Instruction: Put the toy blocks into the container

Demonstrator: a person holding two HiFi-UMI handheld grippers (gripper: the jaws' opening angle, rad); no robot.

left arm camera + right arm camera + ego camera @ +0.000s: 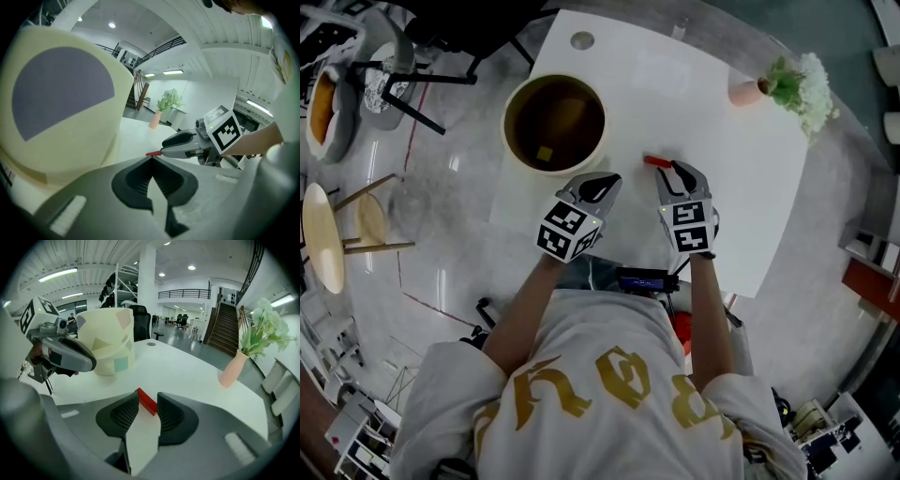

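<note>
Red block [656, 161] — a small bar that I judge stiff, light and a little slick, with hard edges — lies flat on the white bench [703, 103], a short way right of the container [517, 161]. In the head view my right gripper [675, 174] hangs over its near end and covers it, so I cannot tell its full length, and my left gripper [602, 184] sits just beside the container's rim. A small yellow thing lies on the container's floor, likely another block but too small to be sure. In the left gripper view my left jaws are closed tip to tip on nothing. Only a red sliver shows past them, and the container's wall fills the left with its mouth out of sight. In the right gripper view my right jaws stand apart and hold nothing. The block lies slantwise between their tips, part of it hidden behind one pad. I would pinch it gently across its two long flat sides, near the middle.
</note>
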